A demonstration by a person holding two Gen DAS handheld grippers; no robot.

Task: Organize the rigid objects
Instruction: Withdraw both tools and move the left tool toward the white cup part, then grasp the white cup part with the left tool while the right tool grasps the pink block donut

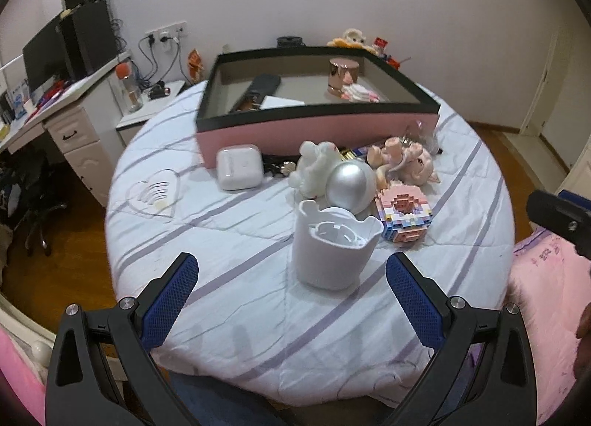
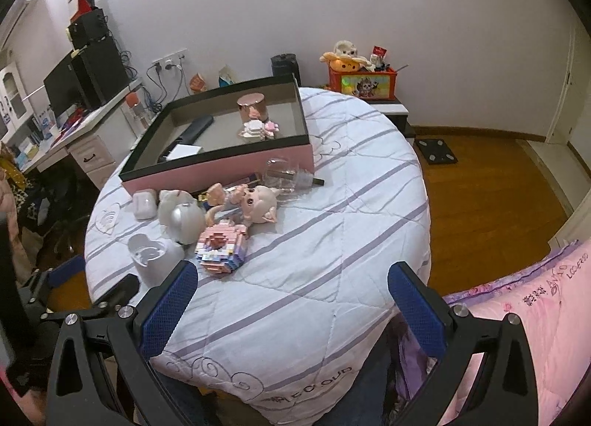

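Observation:
A pink box with a black rim lies on the striped quilt; inside are a rose-gold cup, a dark flat case and a white card. In front lie a white case, a white astronaut figure, a pink doll, a pastel brick model and a white cup-shaped holder. My left gripper is open, just short of the white holder. My right gripper is open and empty over bare quilt.
A clear glass item lies by the box's right corner. A desk with a monitor stands at the left. A red toy bin stands behind the bed. Pink bedding lies at the right; wooden floor lies beyond.

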